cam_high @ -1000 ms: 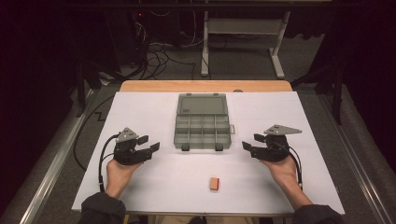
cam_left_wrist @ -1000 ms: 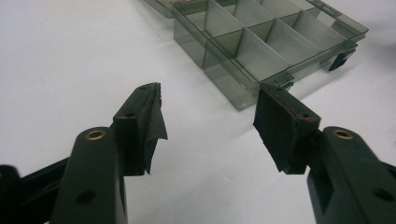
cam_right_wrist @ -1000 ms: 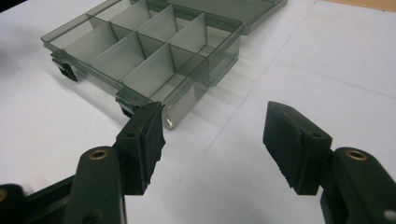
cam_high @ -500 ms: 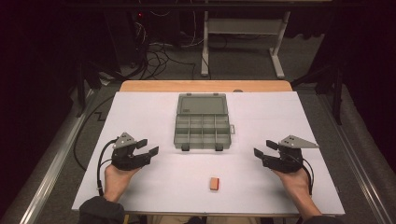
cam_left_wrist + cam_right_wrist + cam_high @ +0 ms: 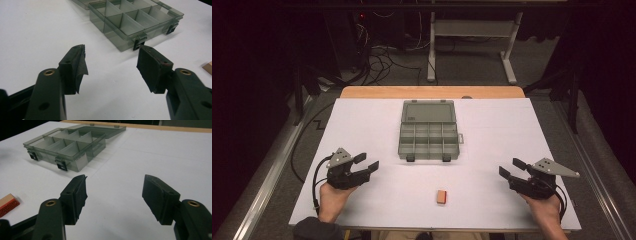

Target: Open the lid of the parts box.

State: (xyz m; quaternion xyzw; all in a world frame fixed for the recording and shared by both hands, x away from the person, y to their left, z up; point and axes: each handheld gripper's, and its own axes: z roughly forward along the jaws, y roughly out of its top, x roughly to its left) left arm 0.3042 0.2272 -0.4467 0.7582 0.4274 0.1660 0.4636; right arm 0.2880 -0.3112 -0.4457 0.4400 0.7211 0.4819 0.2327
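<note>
High view first: we are seeing the left gripper (image 5: 366,165) sitting at the lower left of the frame and the right gripper (image 5: 513,168) at the lower right, each with its jaws spread wide and gripping nothing. Both are resting well apart on the white table (image 5: 512,125). Lying open at the centre of the frame is a smoky clear compartment box (image 5: 429,139), its lid (image 5: 428,112) folded back toward the top. Below it, near the bottom centre, we are finding a small orange block (image 5: 441,196), lying apart from box and grippers alike.
</note>
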